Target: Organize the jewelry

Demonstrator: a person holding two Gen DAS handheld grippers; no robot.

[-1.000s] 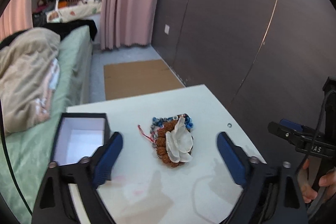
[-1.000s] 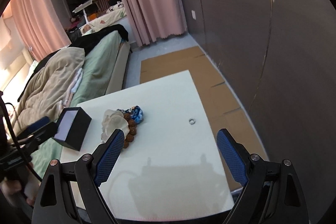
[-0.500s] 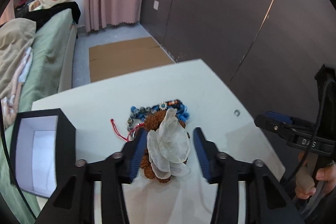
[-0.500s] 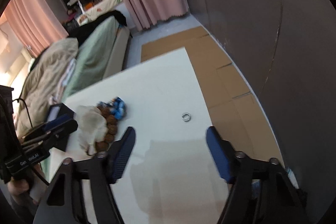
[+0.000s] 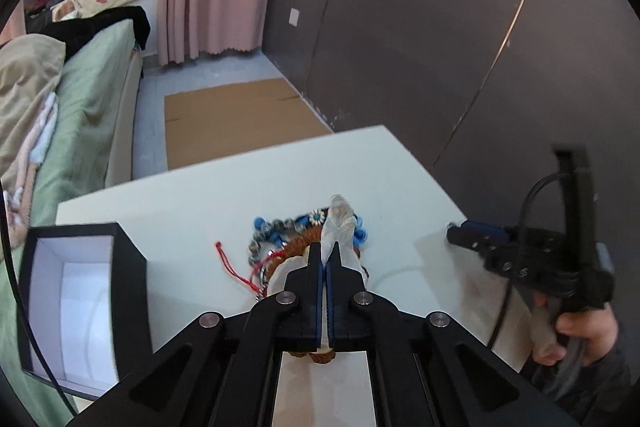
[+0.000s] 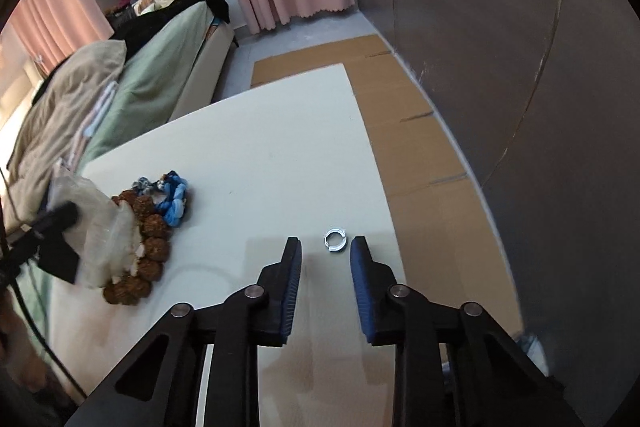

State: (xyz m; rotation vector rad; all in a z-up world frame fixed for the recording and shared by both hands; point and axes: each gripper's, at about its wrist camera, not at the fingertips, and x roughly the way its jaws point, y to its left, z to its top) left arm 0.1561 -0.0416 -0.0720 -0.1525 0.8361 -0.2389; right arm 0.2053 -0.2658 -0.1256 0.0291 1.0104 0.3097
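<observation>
Our left gripper [image 5: 326, 251] is clenched tight, its blue pads pinching the translucent white plastic bag [image 5: 340, 227] that lies on top of the jewelry pile; the pinched bag pokes out past the fingertips as a narrow ridge, running away from us along the line of the fingers. Our right gripper [image 6: 325, 254] stands partly apart and its jaws are closing; nothing is between the pads yet. The small silver ring [image 6: 335, 239] lies flat on the white table [image 6: 260, 131] just ahead of the fingertips, in line with the gap between them, touching neither.

We count two grippers, one ring, one plastic bag, one black box [image 5: 132, 267], and two bracelets that we can tell apart in the pile: a brown bead bracelet [image 6: 150, 227] and a blue bead bracelet [image 6: 172, 195]. A red cord [image 5: 236, 267] trails from the pile toward the box; we cannot tell which piece it belongs to.

The pile sits near the middle of the table, between the box and the ring. In the right wrist view the brown beads run in a curved row from the blue strand toward us, with the bag against their left side. The box stands open at the table's left edge, its white inside showing, well apart from the ring. A hand [image 5: 580, 339] grips the right tool's handle.
</observation>
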